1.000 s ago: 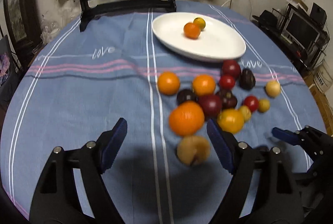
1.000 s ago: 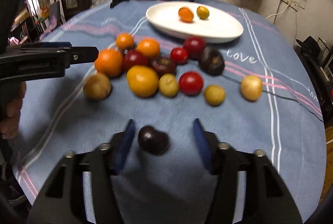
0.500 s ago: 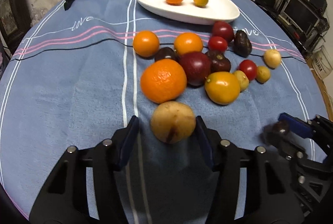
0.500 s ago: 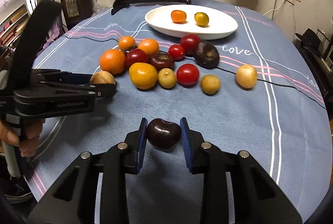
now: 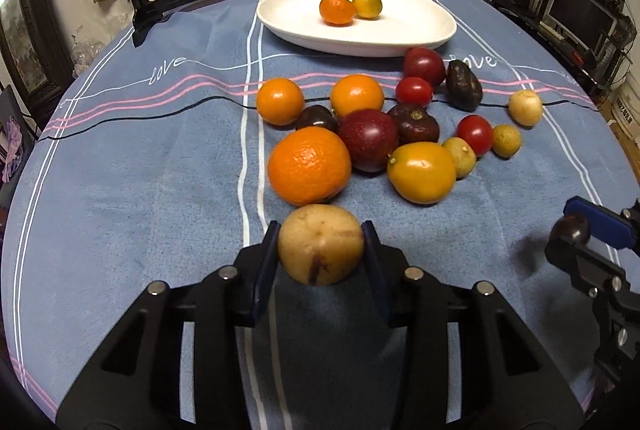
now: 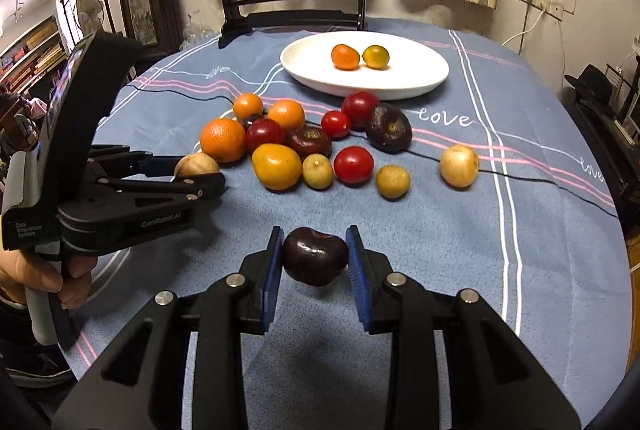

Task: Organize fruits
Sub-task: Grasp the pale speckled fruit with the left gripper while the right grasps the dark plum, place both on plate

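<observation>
A blue striped tablecloth carries a white plate and what look like loose fruits

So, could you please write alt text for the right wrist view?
The right gripper clamps a dark plum above a blue cloth. Beyond lie loose fruits and a white plate holding two; at left, the left gripper grips a tan fruit.

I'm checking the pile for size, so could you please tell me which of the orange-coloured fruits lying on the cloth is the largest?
The dimpled orange at the near left of the pile, just beyond the tan fruit in the left tongs; the two others behind it are smaller and smoother.
</observation>
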Action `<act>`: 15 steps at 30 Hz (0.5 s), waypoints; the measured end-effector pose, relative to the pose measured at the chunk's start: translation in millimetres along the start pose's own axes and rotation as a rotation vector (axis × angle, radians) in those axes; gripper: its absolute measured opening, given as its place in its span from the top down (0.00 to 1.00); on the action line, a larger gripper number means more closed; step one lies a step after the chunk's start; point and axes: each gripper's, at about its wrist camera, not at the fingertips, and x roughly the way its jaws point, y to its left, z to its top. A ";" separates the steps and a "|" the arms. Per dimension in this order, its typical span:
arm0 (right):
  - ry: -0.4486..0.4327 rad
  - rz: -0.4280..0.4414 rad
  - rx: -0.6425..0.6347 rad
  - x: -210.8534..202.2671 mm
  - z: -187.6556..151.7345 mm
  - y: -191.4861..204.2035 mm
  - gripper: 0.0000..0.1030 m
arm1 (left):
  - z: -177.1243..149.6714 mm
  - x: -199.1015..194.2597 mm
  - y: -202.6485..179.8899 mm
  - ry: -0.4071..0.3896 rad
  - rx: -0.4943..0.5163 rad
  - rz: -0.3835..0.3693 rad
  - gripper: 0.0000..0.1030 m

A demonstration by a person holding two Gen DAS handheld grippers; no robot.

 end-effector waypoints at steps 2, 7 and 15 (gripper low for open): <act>-0.006 -0.003 0.000 -2.0 1.2 -0.7 0.69 | -0.8 -5.2 0.6 -0.008 0.001 -0.009 0.60; -0.030 -0.014 0.006 -9.5 4.7 -3.2 0.69 | -1.7 -19.6 -0.5 -0.040 0.006 -0.016 0.60; -0.138 -0.041 0.022 -30.0 28.3 -12.3 0.69 | 24.7 -50.2 7.0 -0.124 0.000 -0.055 0.60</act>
